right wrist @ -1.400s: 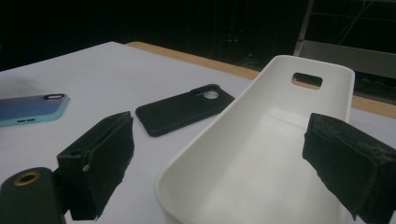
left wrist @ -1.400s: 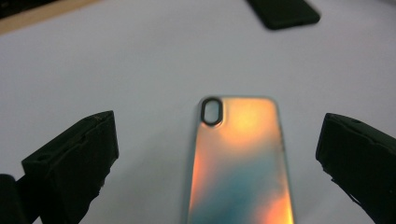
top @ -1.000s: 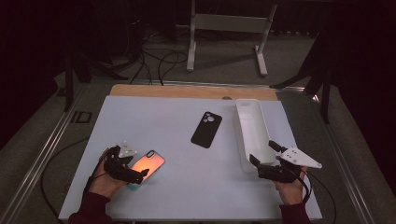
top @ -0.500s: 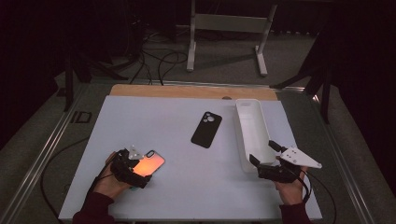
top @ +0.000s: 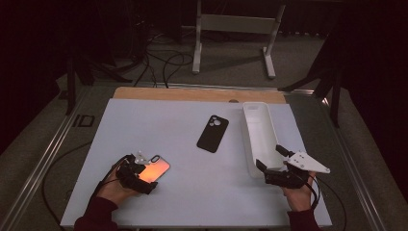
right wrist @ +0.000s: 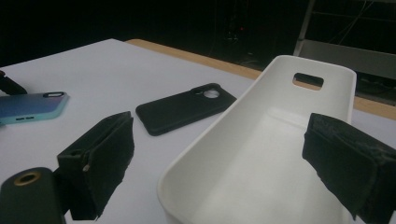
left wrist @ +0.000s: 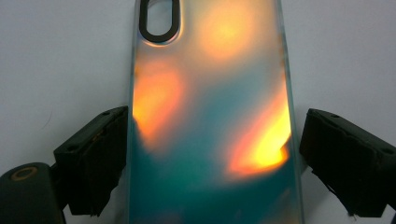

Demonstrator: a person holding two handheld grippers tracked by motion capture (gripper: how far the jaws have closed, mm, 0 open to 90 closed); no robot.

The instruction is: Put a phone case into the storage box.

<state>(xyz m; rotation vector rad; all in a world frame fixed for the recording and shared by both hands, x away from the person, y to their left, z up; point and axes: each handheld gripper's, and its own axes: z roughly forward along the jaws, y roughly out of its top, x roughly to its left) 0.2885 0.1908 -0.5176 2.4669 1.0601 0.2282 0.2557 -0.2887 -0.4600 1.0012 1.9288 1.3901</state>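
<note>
Two phone cases (top: 155,169) (top: 212,133), one white bin (top: 260,136), two grippers (top: 144,174) (top: 270,159).

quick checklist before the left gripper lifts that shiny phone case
1. iridescent phone case sits between the jaws of the left gripper: ok.
2. Jaws gripping the case: not ok. They have just been closing, the left pad looks at the case edge, but a gap remains on the right side.
3. Case lies flat on the white table, camera cutout pointing away from the gripper: ok.
4. white bin is empty and ready to receive: ok.
5. right gripper open, jaws straddling the near end of the bin: ok.
6. black phone case lies apart from the iridescent one, out of the lift path: ok.
</note>
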